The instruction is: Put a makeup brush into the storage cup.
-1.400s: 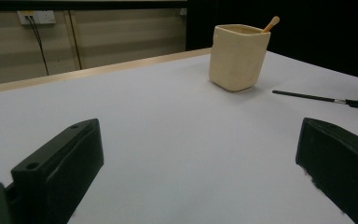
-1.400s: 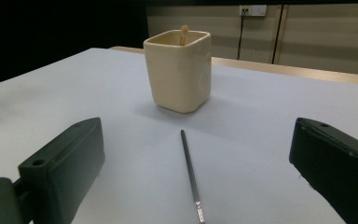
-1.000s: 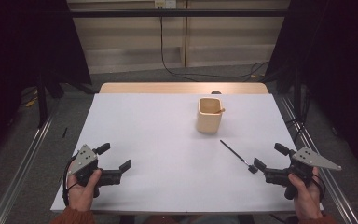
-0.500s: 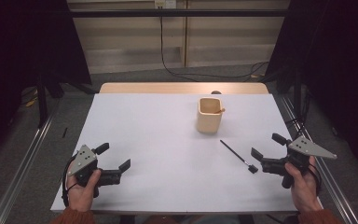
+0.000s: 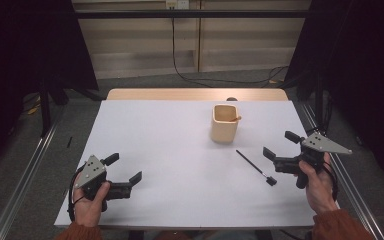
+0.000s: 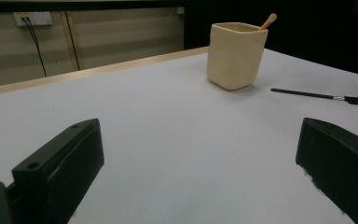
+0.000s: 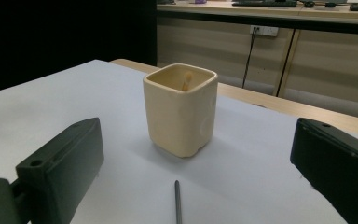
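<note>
White sheet [image 5: 180, 165] covering the table, matte and unmarked, filling the lower and middle frame of the high view; a strip of bare pale wood tabletop [image 5: 195, 94] shows along its far edge.

Left gripper [image 5: 122, 172], lower left of the high view, held in the person's left hand [image 5: 87, 202] over the near left of the sheet; jaws spread wide, nothing between them. An orange-brown sleeve [image 5: 77, 232] shows at the bottom edge.

Right gripper [image 5: 276, 149], right of frame, held in the right hand [image 5: 317, 185]; jaws spread apart, empty, a grey three-cornered plate on top.

Black brush [image 5: 255, 167], thin, with a small dark head at its near end, lying flat on the sheet just beside the right gripper's jaws, angled toward the cup. In the right gripper view its handle [image 7: 177, 203] lies at bottom centre between the jaws.

Cream square cup [image 5: 225, 122], rounded corners, upright right of centre toward the far side, apart from the brush. A wooden stick [image 6: 268, 21] leans in it, tip above the rim.

Grey floor [image 5: 145, 82] beyond the table, metal rails [image 5: 25, 172] at either side, black cables [image 5: 180, 75] trailing to a wall socket [image 5: 176, 4]. Beige panelled wall [image 5: 140, 45] at the top of frame; dark curtains [image 5: 25, 50] in the upper corners.
</note>
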A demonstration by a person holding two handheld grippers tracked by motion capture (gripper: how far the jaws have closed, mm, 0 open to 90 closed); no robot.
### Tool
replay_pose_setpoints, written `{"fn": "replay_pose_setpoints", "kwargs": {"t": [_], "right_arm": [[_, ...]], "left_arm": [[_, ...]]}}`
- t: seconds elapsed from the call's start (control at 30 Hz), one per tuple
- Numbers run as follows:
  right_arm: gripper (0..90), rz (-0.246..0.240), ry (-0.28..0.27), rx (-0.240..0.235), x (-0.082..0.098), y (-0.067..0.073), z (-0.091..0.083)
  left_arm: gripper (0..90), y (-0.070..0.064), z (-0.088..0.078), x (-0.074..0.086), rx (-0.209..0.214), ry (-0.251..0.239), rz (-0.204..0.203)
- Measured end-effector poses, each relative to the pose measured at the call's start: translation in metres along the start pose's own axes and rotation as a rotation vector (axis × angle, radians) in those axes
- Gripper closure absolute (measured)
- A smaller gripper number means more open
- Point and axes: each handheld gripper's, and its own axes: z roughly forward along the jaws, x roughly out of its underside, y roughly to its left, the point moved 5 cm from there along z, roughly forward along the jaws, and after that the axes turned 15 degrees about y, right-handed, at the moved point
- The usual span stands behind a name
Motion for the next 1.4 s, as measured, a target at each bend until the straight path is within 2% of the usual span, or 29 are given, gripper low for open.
{"fn": "replay_pose_setpoints", "kwargs": {"t": [0.3, 0.43, 0.53, 0.73, 0.83, 1.0, 1.03, 1.13, 1.3, 1.4], "right_arm": [[2.2, -0.003, -0.007, -0.003, -0.009, -0.003, 0.005], [2.4, -0.016, 0.015, -0.003, -0.011, -0.005, 0.01], [3.0, -0.022, 0.032, -0.006, -0.013, -0.007, 0.014], [2.2, -0.016, 0.078, -0.05, -0.015, -0.011, 0.021], [0.9, -0.007, 0.099, -0.067, -0.014, -0.013, 0.022], [0.7, 0.01, 0.165, -0.081, -0.009, -0.015, 0.027], [1.7, 0.005, 0.18, -0.089, -0.008, -0.015, 0.028], [3.4, 0.001, 0.23, -0.07, -0.005, -0.015, 0.032], [4.4, -0.004, 0.299, -0.083, -0.002, -0.016, 0.038], [8.9, -0.016, 0.337, -0.078, -0.001, -0.016, 0.04]], "left_arm": [[0.9, 0.0, 0.0, -0.001, -0.01, -0.007, -0.003], [1.0, -0.001, -0.001, -0.001, 0.008, -0.002, 0.001], [1.0, 0.001, -0.001, -0.001, 0.0, -0.008, -0.006], [0.8, 0.005, -0.005, 0.001, -0.009, -0.011, -0.017], [0.6, 0.005, -0.005, 0.0, 0.0, -0.015, -0.016], [0.6, 0.001, -0.003, 0.0, 0.018, -0.008, -0.009], [0.7, 0.001, -0.003, 0.0, 0.016, -0.005, -0.007], [0.7, 0.002, -0.002, 0.0, 0.013, -0.005, -0.011], [0.8, 0.003, -0.001, 0.001, 0.012, -0.001, -0.007], [0.8, 0.003, -0.001, 0.001, 0.012, 0.002, -0.004]]}}
